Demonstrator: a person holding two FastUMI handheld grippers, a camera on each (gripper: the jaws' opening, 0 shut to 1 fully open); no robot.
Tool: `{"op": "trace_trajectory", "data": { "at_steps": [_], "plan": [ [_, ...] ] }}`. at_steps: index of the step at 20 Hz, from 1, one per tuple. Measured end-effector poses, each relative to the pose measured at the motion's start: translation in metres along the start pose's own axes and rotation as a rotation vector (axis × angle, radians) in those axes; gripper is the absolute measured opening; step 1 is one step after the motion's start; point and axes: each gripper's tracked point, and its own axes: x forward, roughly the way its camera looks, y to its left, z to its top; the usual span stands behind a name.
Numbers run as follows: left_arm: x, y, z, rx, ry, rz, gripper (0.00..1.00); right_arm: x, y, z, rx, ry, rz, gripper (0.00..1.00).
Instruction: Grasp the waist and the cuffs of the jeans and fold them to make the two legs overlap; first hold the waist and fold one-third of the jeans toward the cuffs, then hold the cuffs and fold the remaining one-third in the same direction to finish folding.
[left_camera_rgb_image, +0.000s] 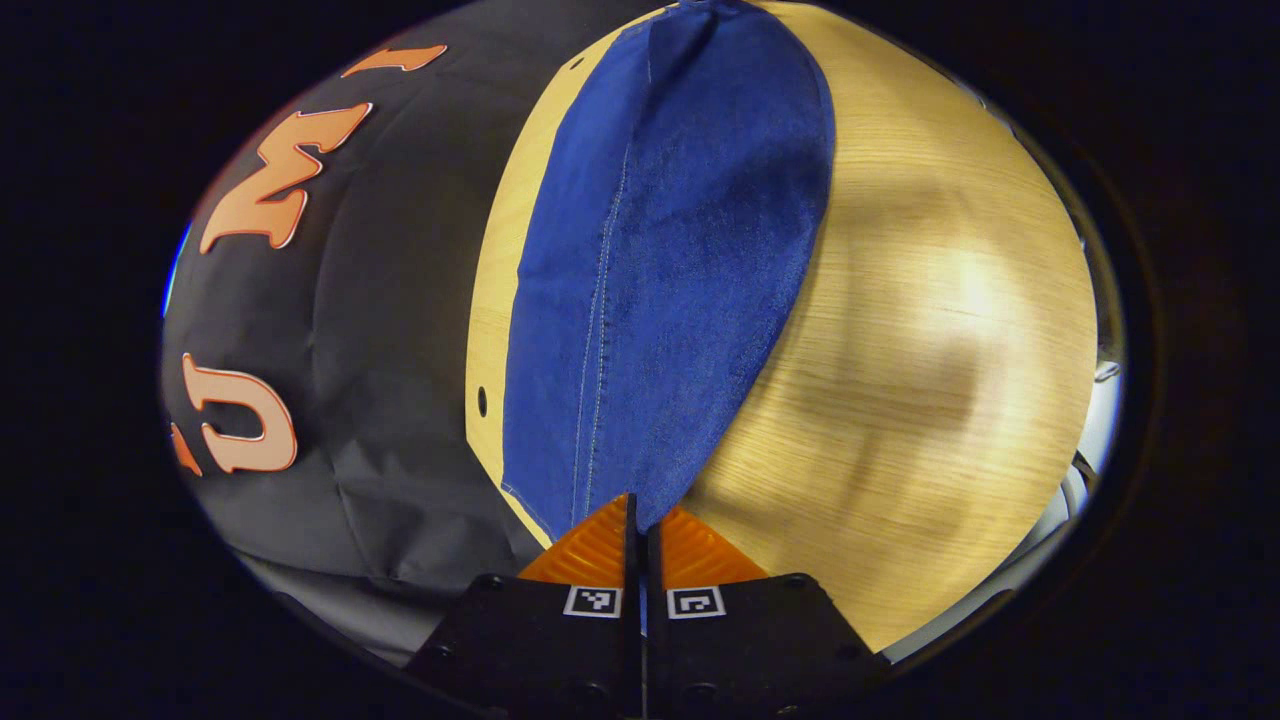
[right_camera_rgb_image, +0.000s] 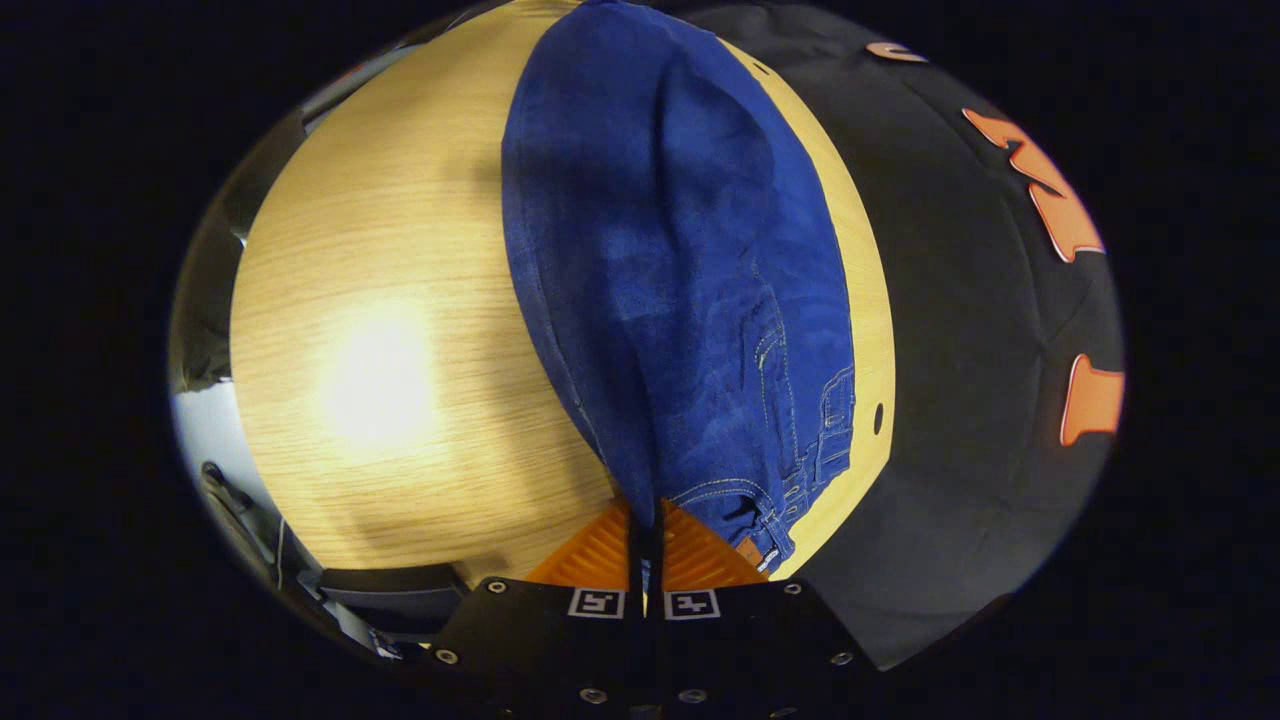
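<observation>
Jeans (left_camera_rgb_image: 660, 270) lay stretched along the wooden table (left_camera_rgb_image: 930, 330), legs overlapped. The left gripper (left_camera_rgb_image: 640, 520) pointed along them, pinched tight on the cuff end. The right gripper (right_camera_rgb_image: 645, 520) faced back, clamped on the waist (right_camera_rgb_image: 790, 470).

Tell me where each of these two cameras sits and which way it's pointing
Left gripper view: rides on the left gripper, looking along its fingers down a jeans leg from the cuff end, across the wooden table; fingers closed on denim.
Right gripper view: rides on the right gripper, looking along the jeans from the waist end; fingers closed on the waist fabric.
Shared: the same jeans and table, seen from opposite ends.
</observation>
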Motion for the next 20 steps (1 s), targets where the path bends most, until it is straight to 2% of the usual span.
{"op": "trace_trajectory", "data": {
  "at_steps": [2,5,9,11,14,15,16,20],
  "plan": [
    [-0.005,0.002,0.002,-0.013,-0.016,-0.062,0.02,-0.011,-0.003,0.0,0.036,-0.022,0.057,0.0],
    [-0.006,0.017,0.004,0.007,-0.037,-0.213,0.02,-0.035,-0.025,0.004,0.107,-0.017,0.118,0.0],
    [-0.015,0.042,0.002,-0.005,-0.026,-0.502,0.02,-0.067,-0.067,0.023,0.195,-0.015,0.224,0.0],
    [-0.02,0.057,0.005,0.028,-0.018,-0.607,0.03,-0.076,-0.088,0.034,0.234,-0.03,0.265,0.0],
    [-0.013,0.085,0.014,0.093,-0.028,-0.708,0.02,-0.072,-0.107,0.031,0.282,0.018,0.353,0.0],
    [-0.008,0.099,0.021,0.099,-0.034,-0.73,0.03,-0.07,-0.115,0.031,0.303,0.027,0.383,0.03],
    [-0.002,0.111,0.028,0.096,-0.045,-0.755,0.02,-0.063,-0.122,0.033,0.331,0.035,0.405,0.0],
    [0.033,0.148,0.033,0.011,-0.022,-0.869,0.02,-0.034,-0.156,0.034,0.44,0.079,0.498,0.0]
  ]
}}
